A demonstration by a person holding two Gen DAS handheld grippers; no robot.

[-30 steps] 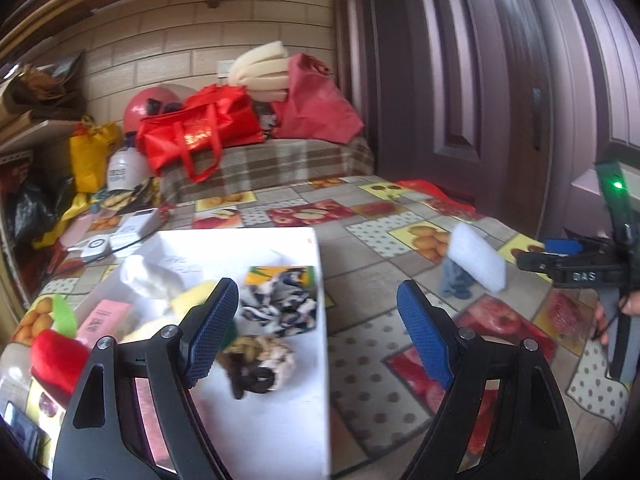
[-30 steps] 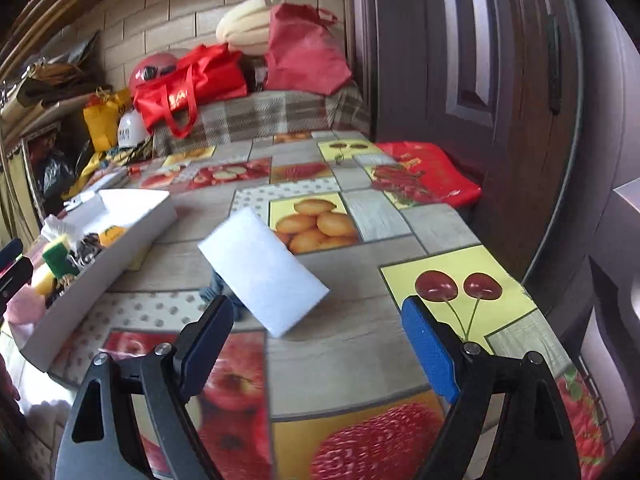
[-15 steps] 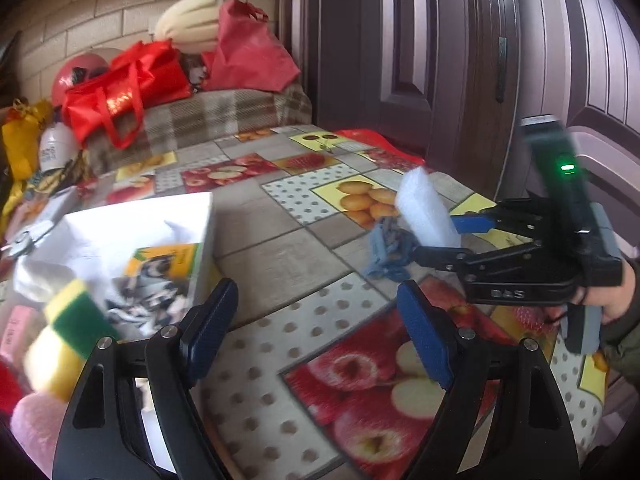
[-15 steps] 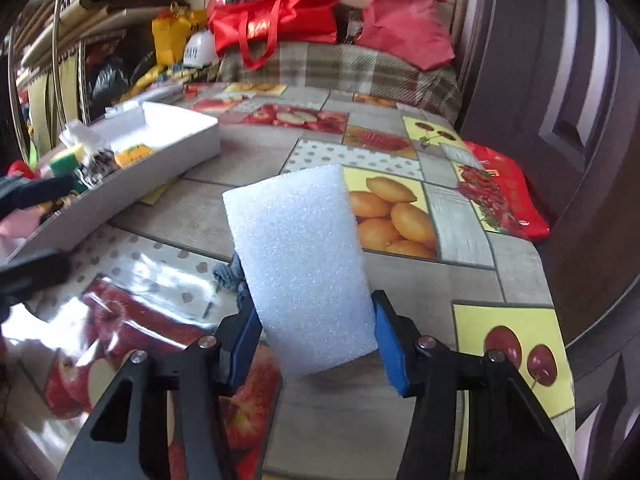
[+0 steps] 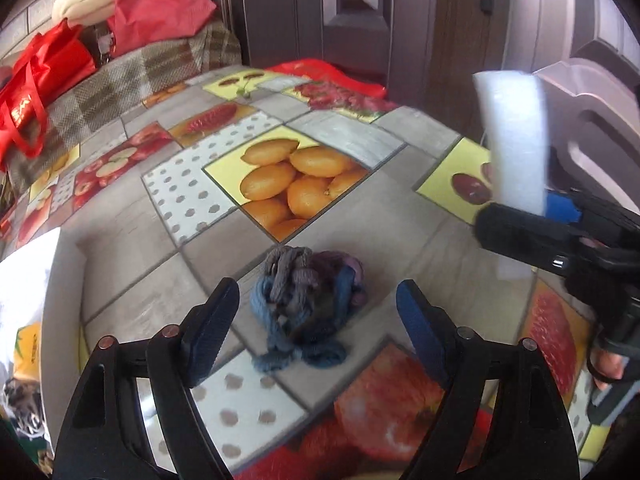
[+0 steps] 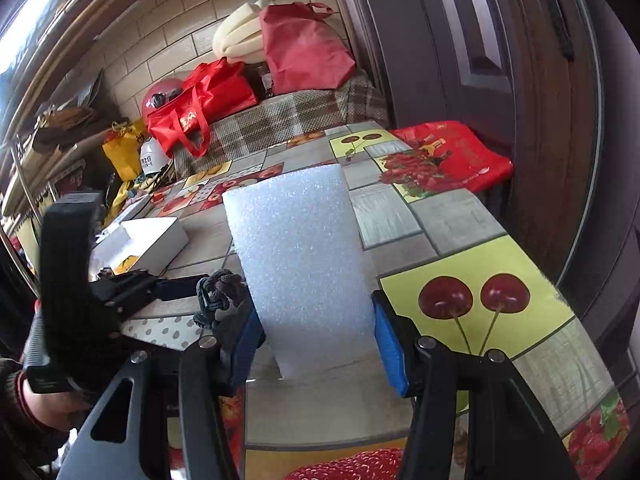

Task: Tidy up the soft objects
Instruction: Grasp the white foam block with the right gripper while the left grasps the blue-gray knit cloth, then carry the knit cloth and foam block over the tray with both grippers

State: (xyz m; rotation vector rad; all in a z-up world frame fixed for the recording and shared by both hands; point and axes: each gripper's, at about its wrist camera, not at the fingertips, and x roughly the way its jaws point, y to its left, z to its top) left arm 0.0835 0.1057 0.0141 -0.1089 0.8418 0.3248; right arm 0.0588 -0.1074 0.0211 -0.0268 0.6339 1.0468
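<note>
Both wrist views look closely down at the table (image 5: 180, 256), sharing the yarn bundle (image 5: 308, 300).

A lived-in home room: a table under a fruit-print oilcloth (image 6: 460, 240), a plaid-covered bench (image 6: 280, 120) at 11 o'clock heaped with red shopping bags (image 6: 204, 100), cluttered shelving (image 6: 44, 148) at 9 o'clock, a panelled door (image 6: 460, 40) at 1 o'clock.

A tangled blue-grey knitted yarn bundle (image 5: 307, 300) lies on the fruit-patterned oilcloth bench (image 5: 280, 184), a white cardboard box (image 6: 154, 240) to its left, a white rectangular foam block (image 6: 304, 256) to its right.
</note>
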